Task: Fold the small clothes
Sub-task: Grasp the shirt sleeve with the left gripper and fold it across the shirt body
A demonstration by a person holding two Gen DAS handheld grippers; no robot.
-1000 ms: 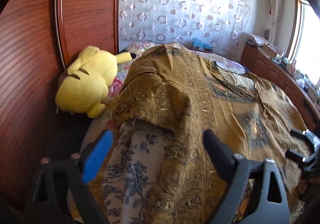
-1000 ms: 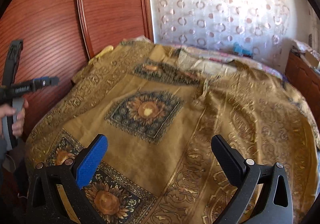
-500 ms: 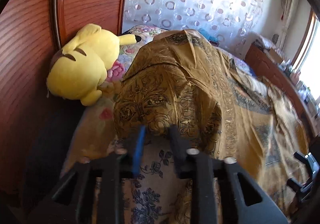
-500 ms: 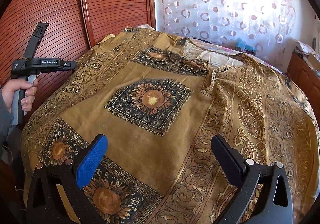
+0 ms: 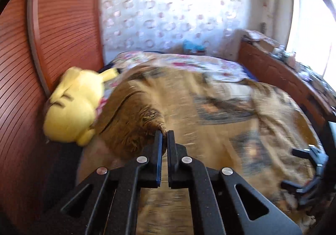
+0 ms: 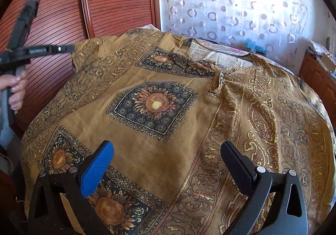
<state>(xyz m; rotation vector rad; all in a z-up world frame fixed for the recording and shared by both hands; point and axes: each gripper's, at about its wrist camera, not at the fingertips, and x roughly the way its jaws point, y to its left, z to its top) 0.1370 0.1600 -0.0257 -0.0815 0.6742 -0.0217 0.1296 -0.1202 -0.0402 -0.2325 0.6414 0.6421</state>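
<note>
A mustard-brown shirt with sunflower squares and paisley bands lies spread over the bed, neckline toward the far wall. In the left wrist view the shirt is blurred. My left gripper is shut on the shirt's left sleeve edge and holds it lifted. It shows in the right wrist view at the far left, at the sleeve. My right gripper is open and empty above the shirt's lower front; its tip shows in the left wrist view.
A yellow plush toy lies against the reddish wooden headboard on the left. A floral bedspread covers the bed's far end. A wooden cabinet with clutter runs along the right. A patterned curtain hangs behind.
My left gripper went from wide open to shut on the sleeve edge and pulled it up and back. My right gripper stayed open and came nearer over the shirt's front.
</note>
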